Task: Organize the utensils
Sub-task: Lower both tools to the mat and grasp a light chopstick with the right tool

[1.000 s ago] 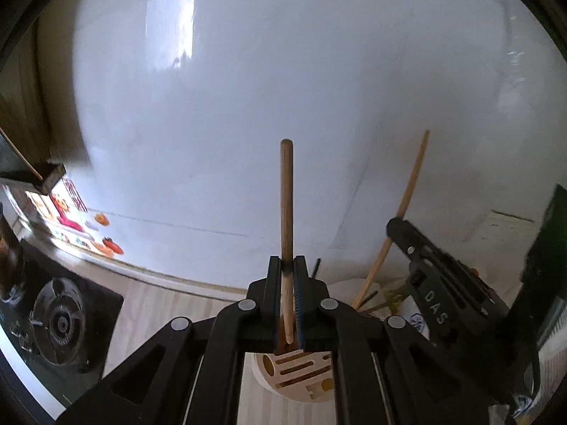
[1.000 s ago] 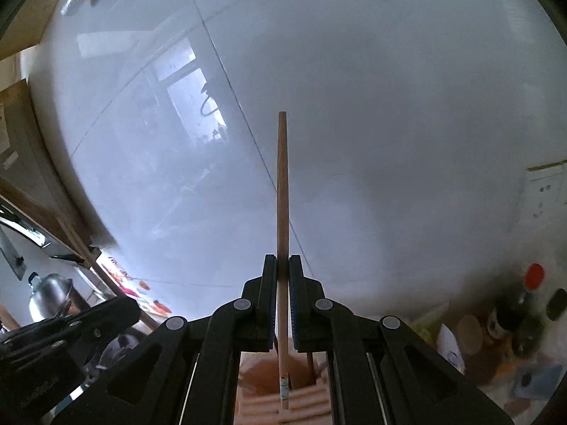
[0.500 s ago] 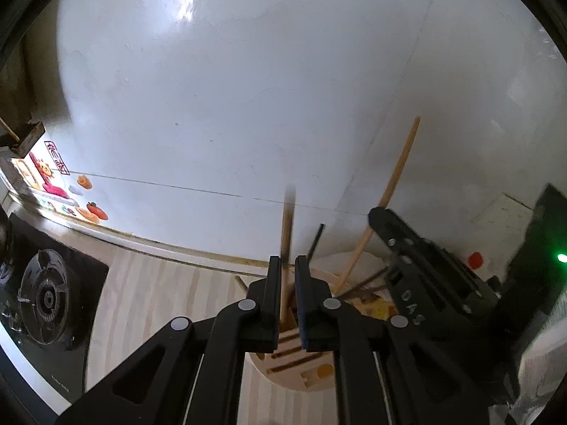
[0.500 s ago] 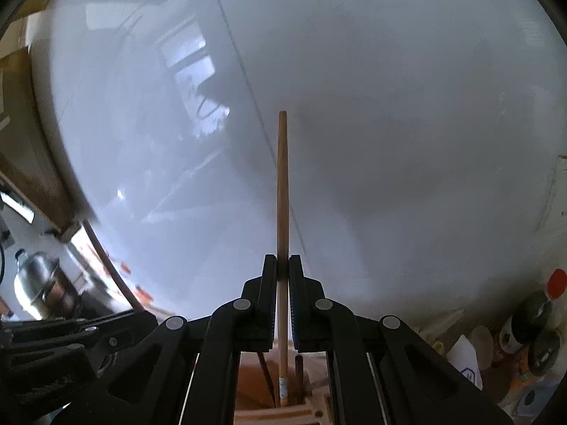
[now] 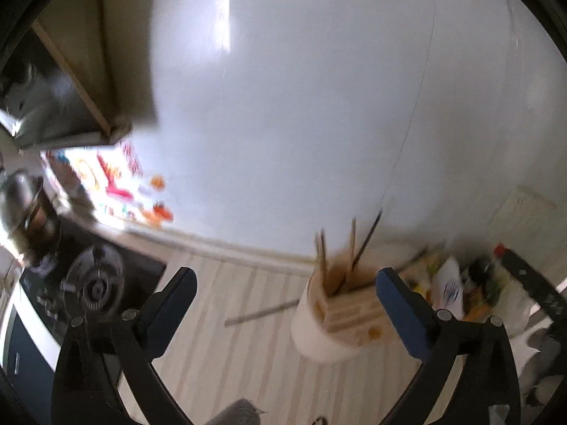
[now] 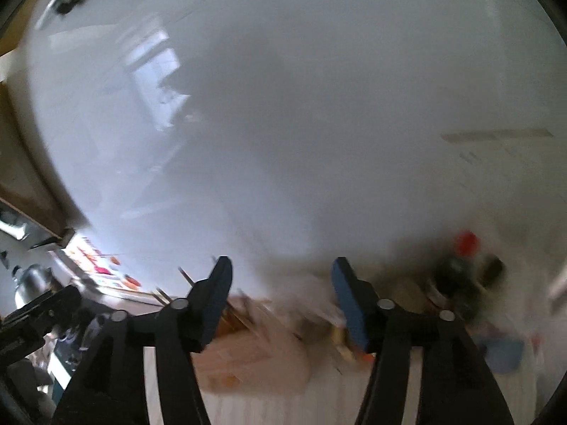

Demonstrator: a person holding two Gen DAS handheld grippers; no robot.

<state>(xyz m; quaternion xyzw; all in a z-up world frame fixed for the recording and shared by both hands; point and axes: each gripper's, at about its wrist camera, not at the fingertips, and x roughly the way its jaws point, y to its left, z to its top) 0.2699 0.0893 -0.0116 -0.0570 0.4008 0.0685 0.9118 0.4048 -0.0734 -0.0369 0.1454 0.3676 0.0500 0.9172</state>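
Note:
A white utensil holder [image 5: 329,322] with a slotted wooden top stands on the striped counter, with several wooden chopsticks [image 5: 351,244] and a dark one upright in it. My left gripper [image 5: 285,283] is open and empty, its jaws wide apart just in front of the holder. One stick [image 5: 262,313] lies on the counter left of the holder. In the blurred right wrist view my right gripper [image 6: 281,276] is open and empty above the holder [image 6: 248,354].
A gas stove [image 5: 92,283] with a kettle [image 5: 21,191] is at the left. Bottles and packets [image 5: 457,283] crowd the counter right of the holder; a red-capped bottle [image 6: 464,244] shows in the right wrist view. A white tiled wall is behind.
Both grippers held a wooden chopstick upright over the holder; both have opened and let them go. The chopsticks now stand in the holder. Both views have swung and blurred.

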